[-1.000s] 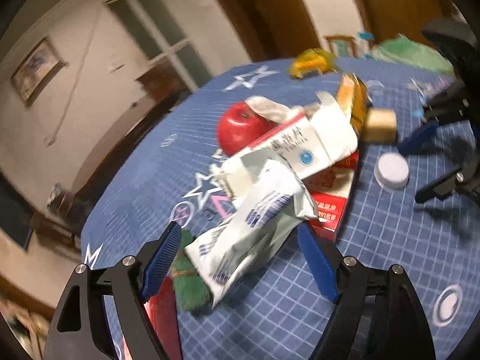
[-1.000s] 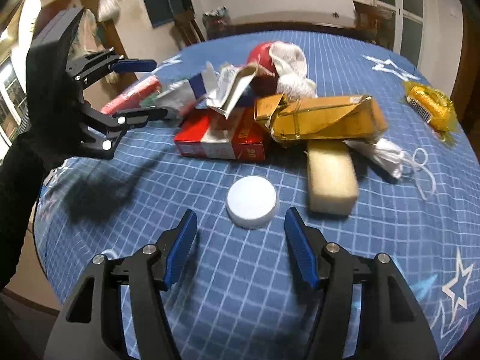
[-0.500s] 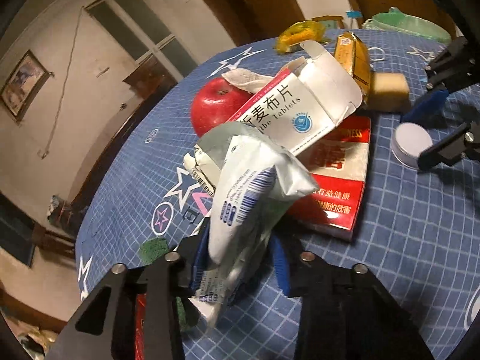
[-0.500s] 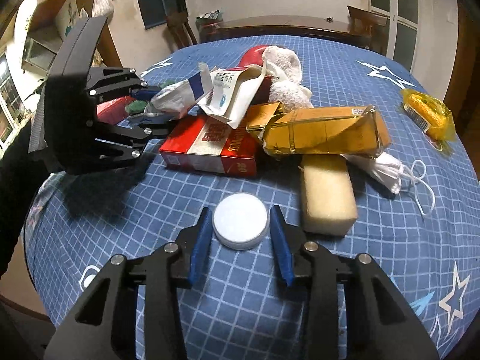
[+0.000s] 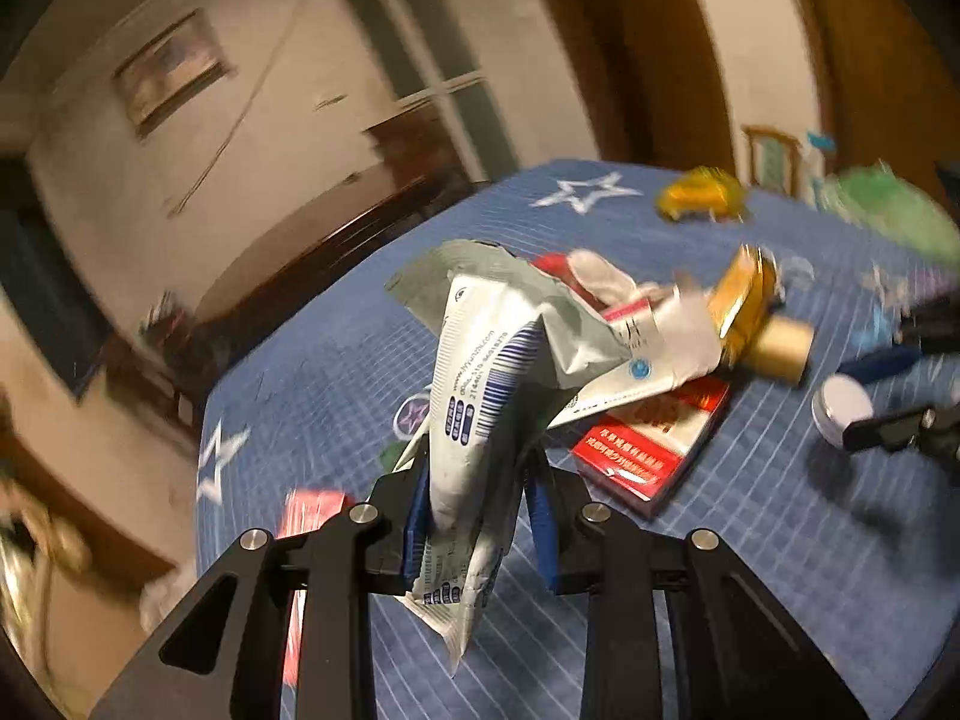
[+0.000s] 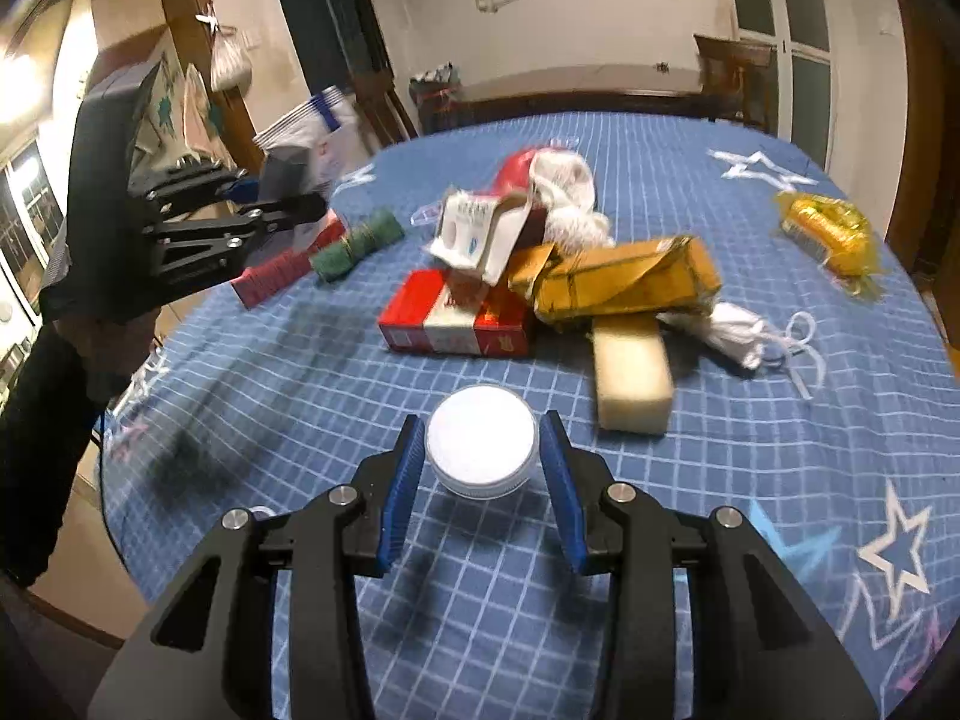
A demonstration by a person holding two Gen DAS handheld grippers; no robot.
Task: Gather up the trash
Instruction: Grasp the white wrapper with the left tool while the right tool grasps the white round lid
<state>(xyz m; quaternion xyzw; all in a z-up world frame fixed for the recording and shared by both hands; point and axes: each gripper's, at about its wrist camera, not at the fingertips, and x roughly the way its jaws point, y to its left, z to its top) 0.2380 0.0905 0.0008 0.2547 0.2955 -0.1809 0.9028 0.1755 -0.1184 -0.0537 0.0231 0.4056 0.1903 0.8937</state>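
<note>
The left gripper [image 5: 480, 516] has its blue fingers [image 5: 416, 516] closing on a crumpled white wrapper [image 5: 480, 396] with a blue barcode, and the pads press its lower part; the wrapper stands up between them, clear of the blue checked surface [image 5: 750, 570]. In the right wrist view the same gripper [image 6: 282, 204] hangs at the far left above the surface with the wrapper [image 6: 309, 132] raised in it. The right gripper [image 6: 480, 468] has its fingers [image 6: 399, 480] clamped on either side of a round white cap [image 6: 480, 450] near the surface's near edge. Beyond the cap lies the rest of the litter: a red box [image 6: 456, 324], a torn white carton [image 6: 474, 234] on top of it, a crushed gold carton [image 6: 624, 282] to the right, a cream block [image 6: 630, 378] just near of that, a white cloth [image 6: 564, 192] farther back, a green roll [image 6: 357, 243] to the left; a yellow packet [image 6: 831, 231] sits well apart at the far right.
</note>
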